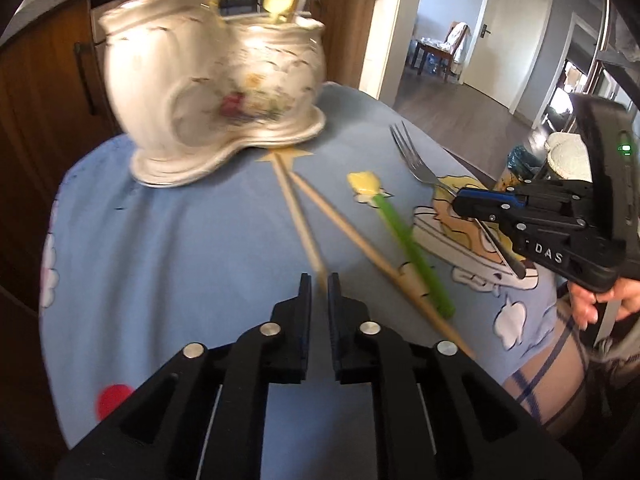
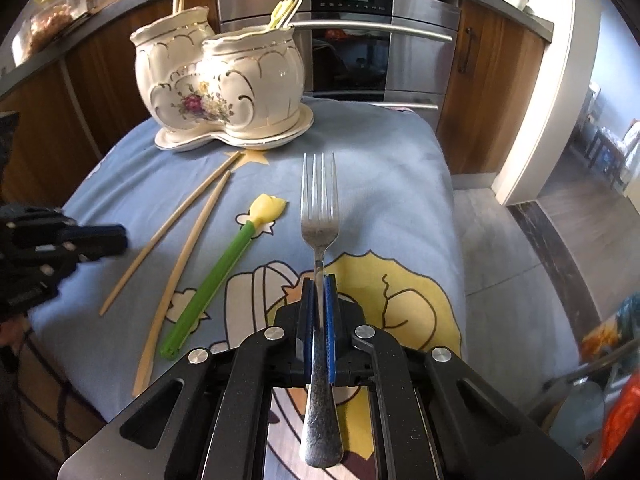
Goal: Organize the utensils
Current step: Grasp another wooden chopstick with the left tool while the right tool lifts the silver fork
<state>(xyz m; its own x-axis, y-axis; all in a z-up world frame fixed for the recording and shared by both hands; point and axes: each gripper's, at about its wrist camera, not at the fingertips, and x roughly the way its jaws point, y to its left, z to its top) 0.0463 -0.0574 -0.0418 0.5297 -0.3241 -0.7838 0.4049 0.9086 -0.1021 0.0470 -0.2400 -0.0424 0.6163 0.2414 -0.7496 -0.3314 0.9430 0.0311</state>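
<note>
My left gripper (image 1: 320, 286) is shut on the near end of a wooden chopstick (image 1: 296, 216), which points at the white floral two-pot holder (image 1: 212, 92). A second chopstick (image 1: 360, 240) and a green-handled utensil with a yellow tulip head (image 1: 404, 240) lie to its right. My right gripper (image 2: 319, 280) is shut on the handle of a steel fork (image 2: 319, 200), tines pointing away over the blue cloth. The holder (image 2: 224, 80) has chopsticks in its left pot, a gold fork and a yellow-headed piece in its right pot. The left gripper (image 2: 116, 238) shows blurred at the left edge.
A blue cartoon-print cloth (image 2: 392, 184) covers the table, which drops off to the floor on the right. An oven (image 2: 360, 44) and wooden cabinets stand behind the holder. A person's hand (image 1: 600, 304) grips the right tool.
</note>
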